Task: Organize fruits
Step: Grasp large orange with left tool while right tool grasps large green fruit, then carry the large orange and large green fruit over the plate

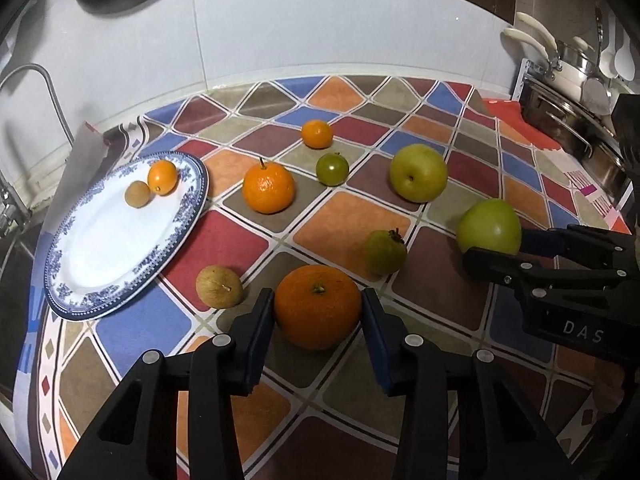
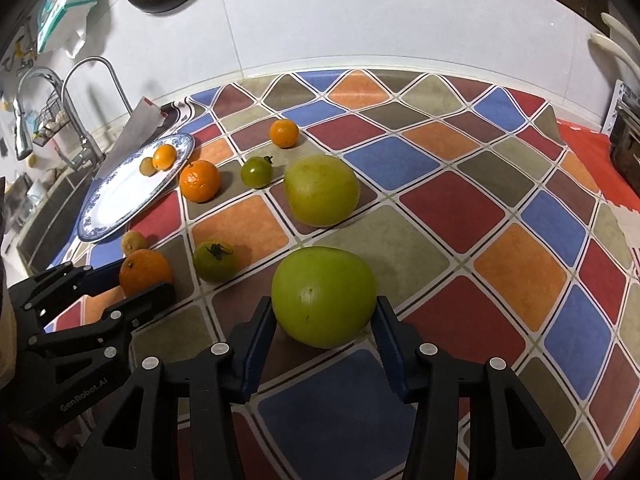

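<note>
Readable text: "DAS" on my right claw (image 1: 494, 250) body in the left view, "GenRobot.AI" on my left claw (image 2: 132, 280) body in the right view; box print far left is too blurred to read. Left claw pads touch both sides of the near orange (image 1: 317, 306), right claw pads close on the near green apple (image 2: 324, 297), both fruits on the checkered surface (image 2: 452, 204). Plate (image 1: 100, 276) far left holds two small fruits, and pots far right are cut off.
</note>
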`<state>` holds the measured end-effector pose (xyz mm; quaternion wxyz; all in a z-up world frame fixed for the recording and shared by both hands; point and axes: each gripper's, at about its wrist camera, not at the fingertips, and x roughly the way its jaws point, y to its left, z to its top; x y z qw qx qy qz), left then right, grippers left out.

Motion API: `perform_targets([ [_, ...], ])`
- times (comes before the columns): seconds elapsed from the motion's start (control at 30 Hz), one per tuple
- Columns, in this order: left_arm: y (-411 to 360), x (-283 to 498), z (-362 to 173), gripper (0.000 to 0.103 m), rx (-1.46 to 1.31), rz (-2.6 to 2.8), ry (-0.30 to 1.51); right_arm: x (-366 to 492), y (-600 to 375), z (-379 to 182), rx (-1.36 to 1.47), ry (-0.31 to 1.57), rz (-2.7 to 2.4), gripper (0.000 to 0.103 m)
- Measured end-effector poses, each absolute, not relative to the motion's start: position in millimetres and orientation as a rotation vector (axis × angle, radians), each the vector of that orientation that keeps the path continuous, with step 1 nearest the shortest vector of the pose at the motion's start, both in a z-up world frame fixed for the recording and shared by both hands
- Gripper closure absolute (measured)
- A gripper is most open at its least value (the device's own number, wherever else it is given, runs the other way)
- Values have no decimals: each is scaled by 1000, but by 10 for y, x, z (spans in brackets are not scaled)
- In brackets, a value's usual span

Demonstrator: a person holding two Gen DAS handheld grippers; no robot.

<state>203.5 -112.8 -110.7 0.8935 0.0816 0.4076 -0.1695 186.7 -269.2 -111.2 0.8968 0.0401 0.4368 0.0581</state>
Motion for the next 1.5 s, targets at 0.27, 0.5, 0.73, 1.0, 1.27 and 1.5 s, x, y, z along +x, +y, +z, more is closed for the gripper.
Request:
perform_targets([
  [0.27,-1039,1939,-901,61,156,-354,799,1767,-2633,-942,88,866,122,53],
  [0.5,-874,1873,-685,61,136,-343,756,1692,-2495,-736,82,821,137,53],
  [0.73,-633,1805,-470,61,119,-341,704,1628,-2259,-528,79,774,161,53],
  [1.0,-324,1767,-295,61,122,-327,644,1619,-1934,-344,70,726,188,53],
  [1.27,20,1830,-184,61,120,-322,607,1693,-1595,-233,63,689,205,53],
  [1.5,338,1942,-127,61,120,-314,588,1812,-1279,-182,52,664,219,53],
])
